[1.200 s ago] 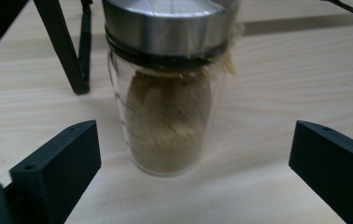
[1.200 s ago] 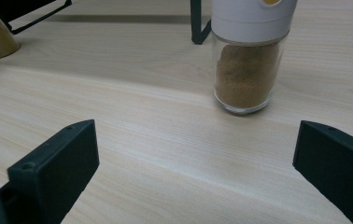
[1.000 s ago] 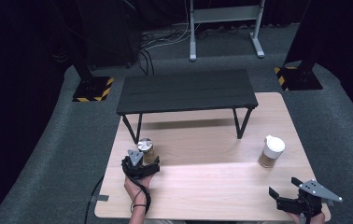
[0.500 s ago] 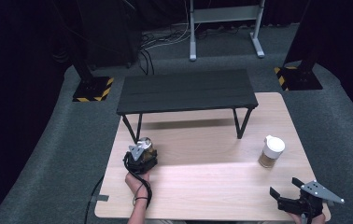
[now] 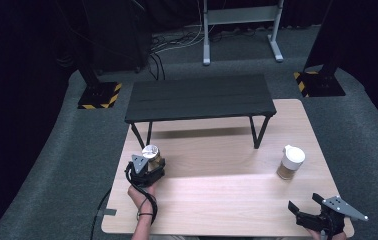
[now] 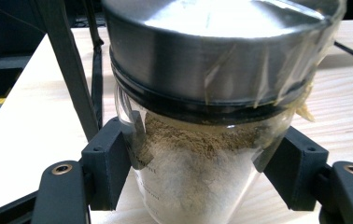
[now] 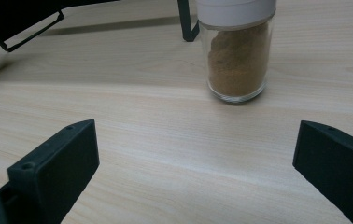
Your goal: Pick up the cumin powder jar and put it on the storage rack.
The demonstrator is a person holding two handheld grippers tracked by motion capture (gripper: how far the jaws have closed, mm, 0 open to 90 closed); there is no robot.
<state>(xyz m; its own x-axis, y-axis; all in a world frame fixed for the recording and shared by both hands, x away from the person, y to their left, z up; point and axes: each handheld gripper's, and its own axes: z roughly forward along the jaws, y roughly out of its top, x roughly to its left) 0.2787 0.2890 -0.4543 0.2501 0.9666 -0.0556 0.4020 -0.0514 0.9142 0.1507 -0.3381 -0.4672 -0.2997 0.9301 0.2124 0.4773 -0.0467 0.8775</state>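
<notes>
Left gripper clamped on steel-lidded jar of brownish powder, just in front of black stand's left leg. Right gripper jaws wide, nothing between them, near white-capped jar, at table near-right corner.

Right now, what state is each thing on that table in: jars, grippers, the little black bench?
Left gripper: shut on the steel-lidded jar.
Steel-lidded jar: lid on, part full of powder.
Right gripper: open, holding nothing.
White-capped jar: upright, capped, apart from both grippers.
Black bench: upright, top bare.
</notes>
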